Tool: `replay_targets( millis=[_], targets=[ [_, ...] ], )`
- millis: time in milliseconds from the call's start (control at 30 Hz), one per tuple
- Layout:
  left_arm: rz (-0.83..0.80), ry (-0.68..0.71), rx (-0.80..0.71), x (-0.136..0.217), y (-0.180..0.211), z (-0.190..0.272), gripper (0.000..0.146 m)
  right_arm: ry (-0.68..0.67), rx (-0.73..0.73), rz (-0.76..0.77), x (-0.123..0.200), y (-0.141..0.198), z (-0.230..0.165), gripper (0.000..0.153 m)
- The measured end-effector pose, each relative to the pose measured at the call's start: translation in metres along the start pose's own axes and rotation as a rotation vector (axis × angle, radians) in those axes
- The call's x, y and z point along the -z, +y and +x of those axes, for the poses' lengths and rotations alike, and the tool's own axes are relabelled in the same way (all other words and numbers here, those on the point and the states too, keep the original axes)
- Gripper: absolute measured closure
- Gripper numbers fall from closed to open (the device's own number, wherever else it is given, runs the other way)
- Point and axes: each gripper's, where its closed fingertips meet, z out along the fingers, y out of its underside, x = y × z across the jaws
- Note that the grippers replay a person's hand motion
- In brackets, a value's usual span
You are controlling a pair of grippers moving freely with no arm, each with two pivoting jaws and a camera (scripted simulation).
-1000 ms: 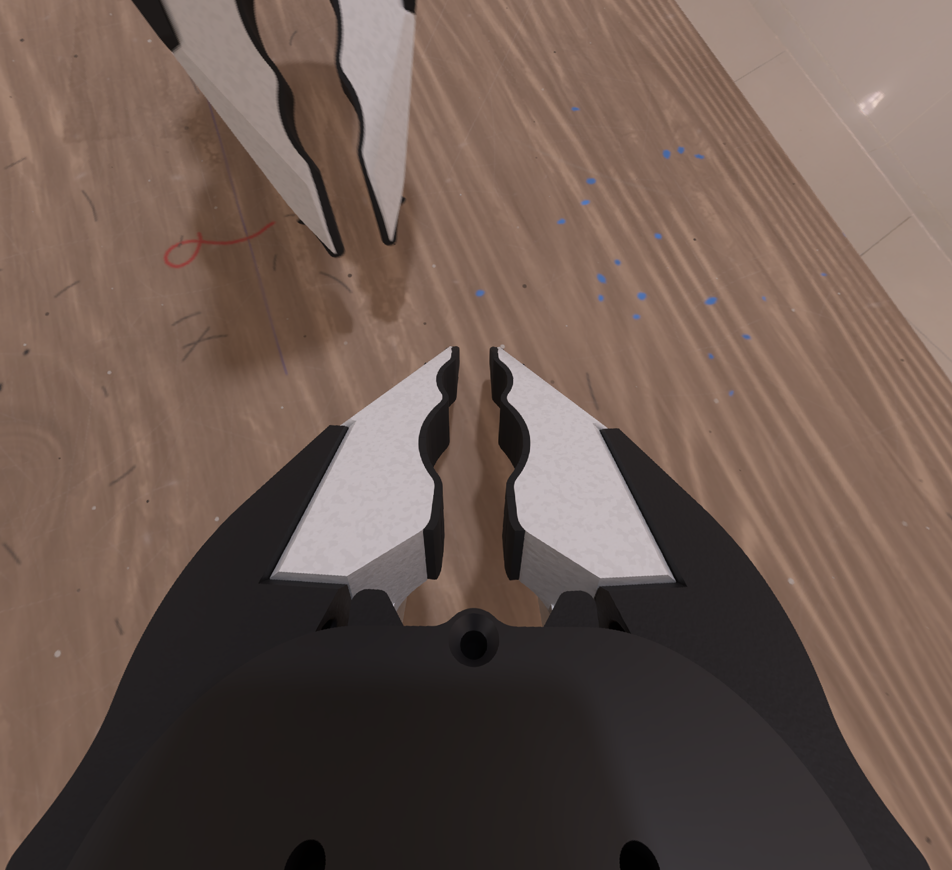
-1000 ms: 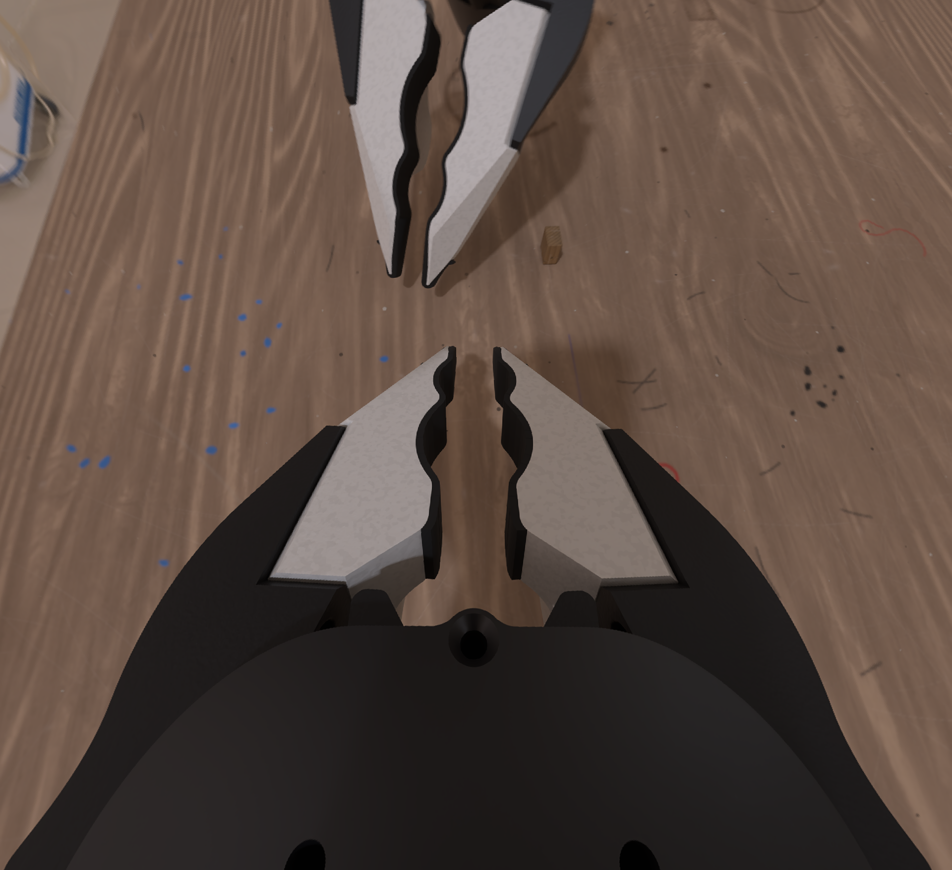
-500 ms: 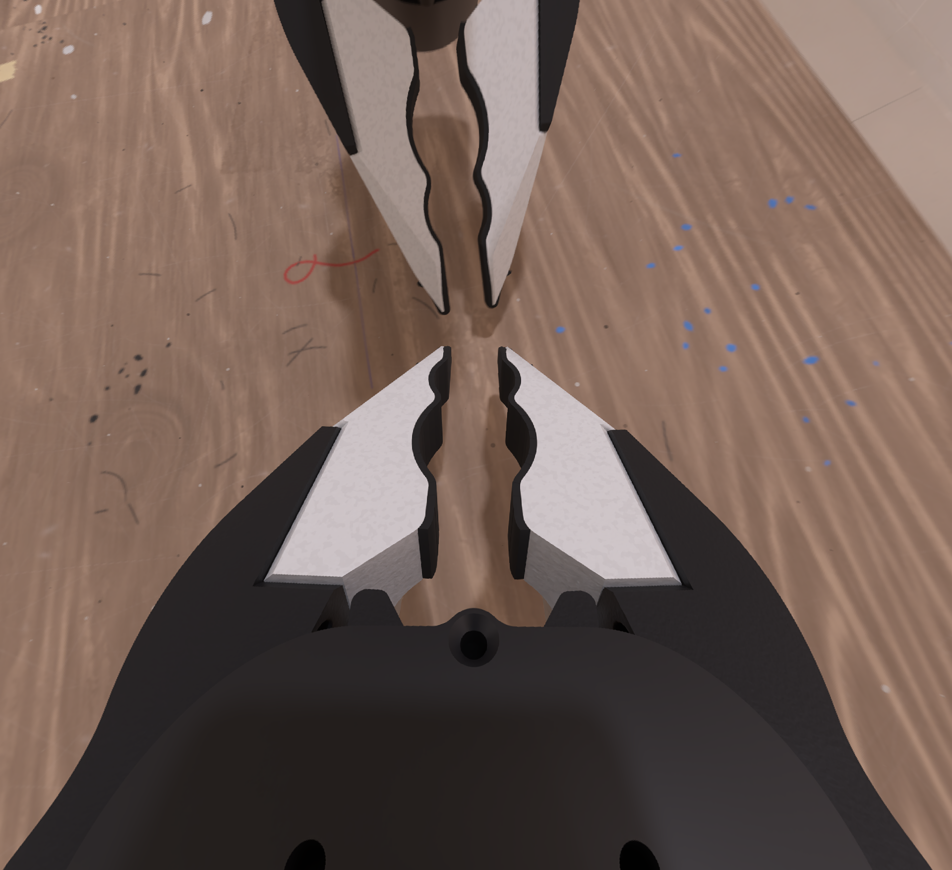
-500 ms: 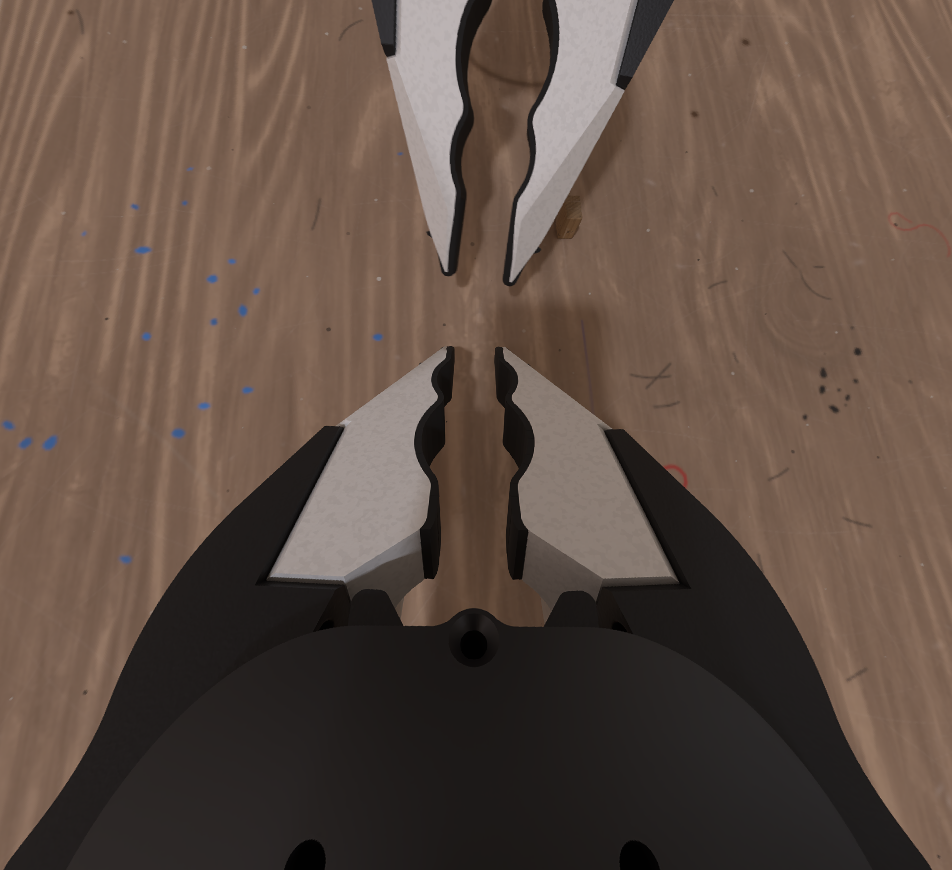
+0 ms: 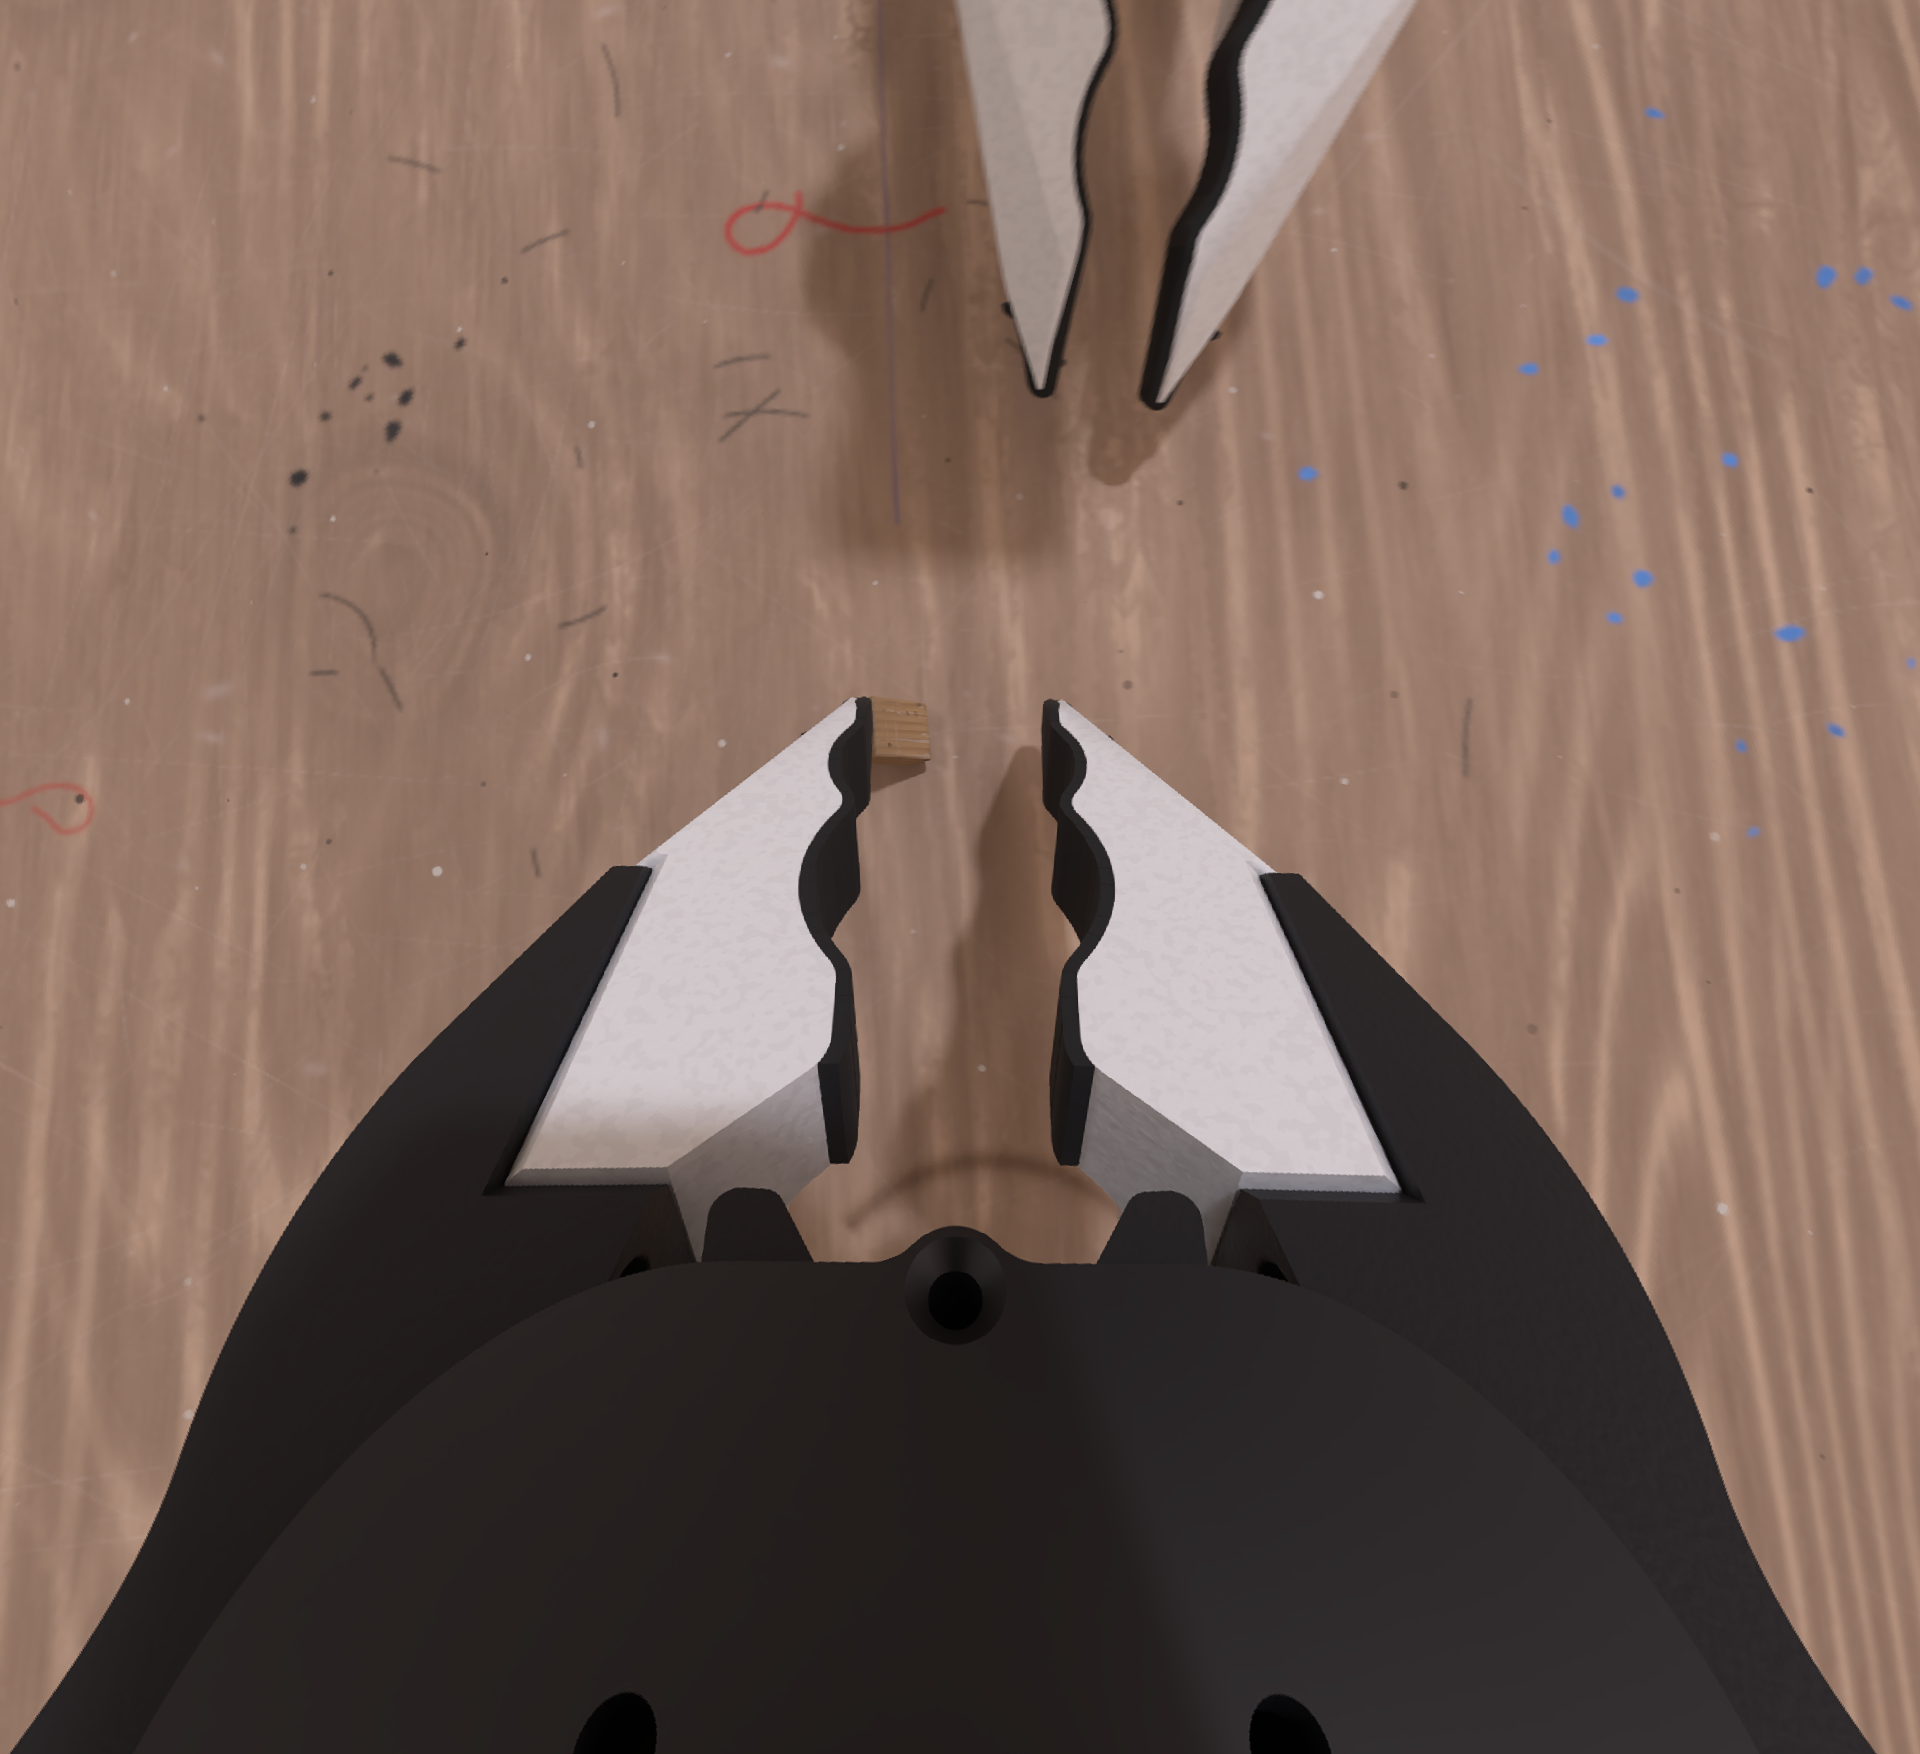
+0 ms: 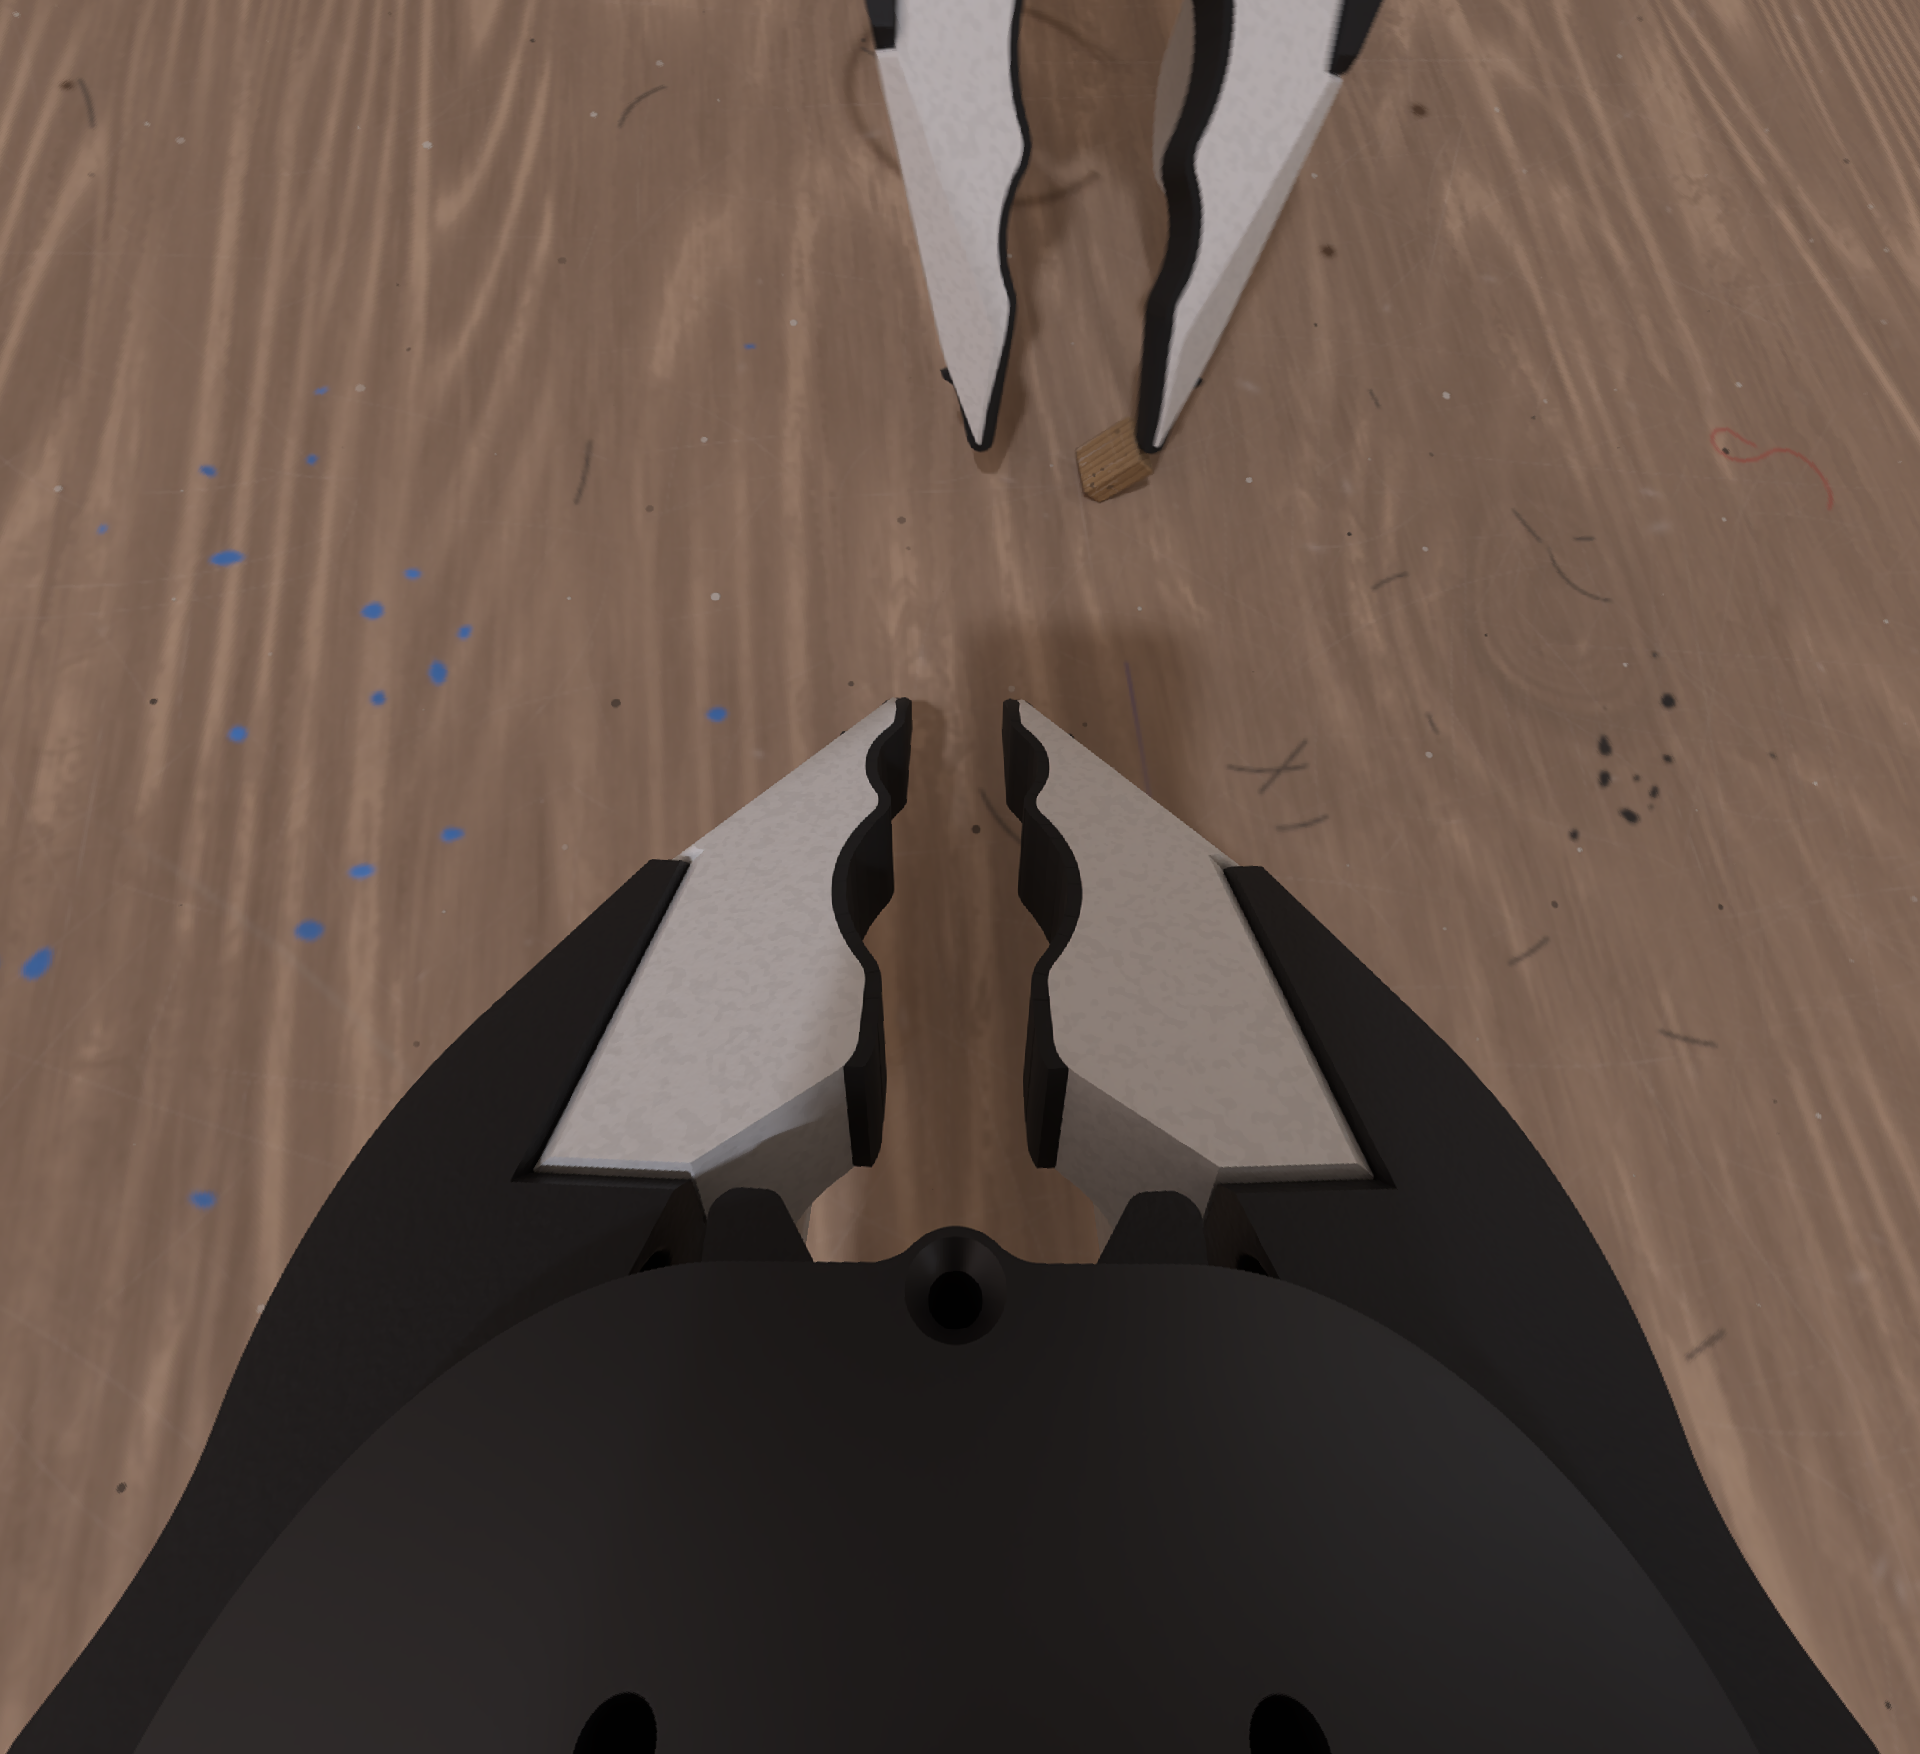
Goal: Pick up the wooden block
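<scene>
A small light wooden block (image 5: 900, 740) lies on the wooden table, just inside the tip of my left gripper's left finger. My left gripper (image 5: 951, 717) is open, its fingers standing either side of the block with a gap on the right. In the right wrist view the block (image 6: 1110, 466) sits at the tip of one finger of the left gripper (image 6: 1065, 437). My right gripper (image 6: 956, 715) is empty, its fingers a narrow gap apart, short of the block. It also shows in the left wrist view (image 5: 1096, 390), beyond the block.
The brown wooden table (image 5: 416, 769) bears blue paint specks (image 5: 1642, 578), black dots (image 5: 374, 395) and red scribbles (image 5: 800, 224). The two grippers face each other tip to tip, a short distance apart.
My left gripper has opened wider and shifted so that the block now sits between its fingertips. The right gripper has drifted to the right in the left wrist view and stayed narrow.
</scene>
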Motion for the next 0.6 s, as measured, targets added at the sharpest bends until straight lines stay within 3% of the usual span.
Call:
replay_targets(
  millis=[33,167,333,433,533,600],
  targets=[
    [0.004,0.005,0.014,-0.002,0.001,-0.003,0.112,0.000,0.001,0.000,0.000,0.000,0.000,0.135],
    [0.022,0.006,0.062,-0.009,0.005,-0.007,0.132,0.008,-0.002,0.000,0.000,0.000,0.002,0.136],
    [0.054,-0.036,0.073,-0.004,-0.005,-0.015,0.132,0.109,-0.038,0.044,0.008,-0.005,0.021,0.134],
    [0.405,-0.012,0.317,0.020,-0.052,-0.033,0.132,0.226,-0.058,0.132,0.022,-0.019,0.039,0.128],
    [0.806,0.279,0.641,0.053,-0.090,-0.037,0.132,0.334,-0.063,0.304,0.045,-0.048,0.048,0.120],
    [0.949,0.422,0.772,0.064,-0.099,-0.040,0.132,0.393,-0.041,0.405,0.058,-0.064,0.048,0.116]
  ],
)
